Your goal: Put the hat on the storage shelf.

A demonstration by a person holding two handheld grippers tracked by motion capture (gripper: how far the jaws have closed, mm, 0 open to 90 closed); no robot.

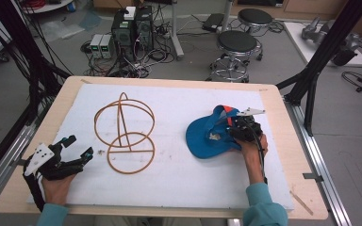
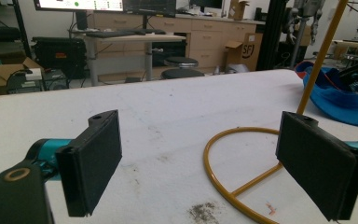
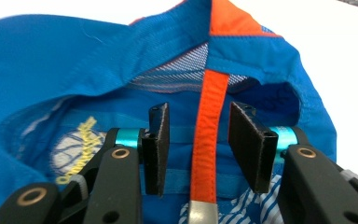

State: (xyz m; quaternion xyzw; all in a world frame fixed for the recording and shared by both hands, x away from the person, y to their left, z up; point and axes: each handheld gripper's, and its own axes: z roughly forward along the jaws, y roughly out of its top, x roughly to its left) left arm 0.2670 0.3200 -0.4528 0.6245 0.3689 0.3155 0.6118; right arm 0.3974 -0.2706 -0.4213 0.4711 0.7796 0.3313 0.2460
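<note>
Blue cap (image 1: 206, 136) upturned right; wire stand (image 1: 125, 133) left.

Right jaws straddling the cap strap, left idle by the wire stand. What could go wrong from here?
1. The right gripper has its jaws apart around the orange strap; closing may pinch only that thin strap, leaving the blue cap dangling.
2. The left gripper sits open beside the wire stand; a forward move might knock it.

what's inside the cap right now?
The right gripper is inside the blue cap, jaws open on either side of the orange strap, not yet closed on it. A printed label and mesh lining show. The table under the cap is covered.
</note>
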